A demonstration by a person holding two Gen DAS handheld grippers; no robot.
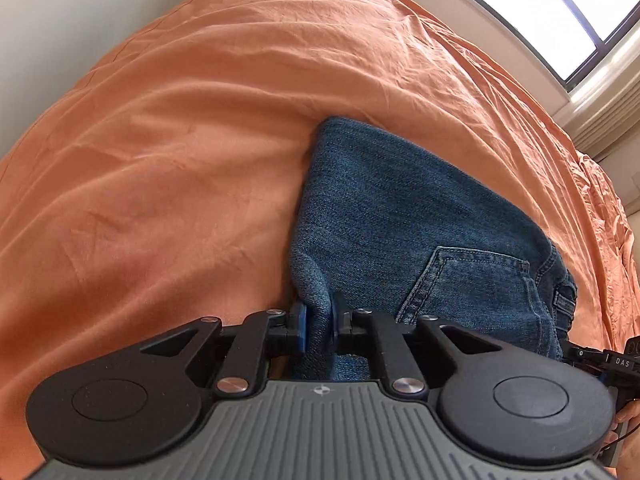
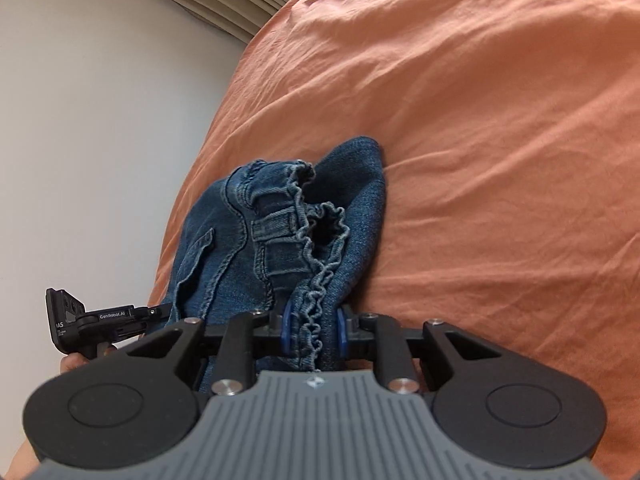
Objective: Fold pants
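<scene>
Lying bunched on the wrinkled orange bed sheet (image 1: 168, 152), the small blue denim pants with a frilled elastic waistband (image 1: 400, 216) run forward and away from both claws, their long axis pointing toward the far side of the bed. Both claws sit at the near end of the garment. The left claw (image 1: 318, 326) is clenched on a plain fold of denim at the near left edge, the cloth pinched between its blue pads; a stitched back pocket (image 1: 472, 288) lies just to its right. The right claw (image 2: 313, 330) is clenched on the gathered waistband, whose ruffled edge (image 2: 320, 232) rises directly ahead of it, with a belt loop beside it. In the right wrist view the left claw's black body appears close by on the left, so the two grips are near each other on the same end. My judgement is that the coming fold turns on carrying this held end forward along that axis onto the far part of the pants. A bright window (image 1: 540, 4) stands beyond the bed.
</scene>
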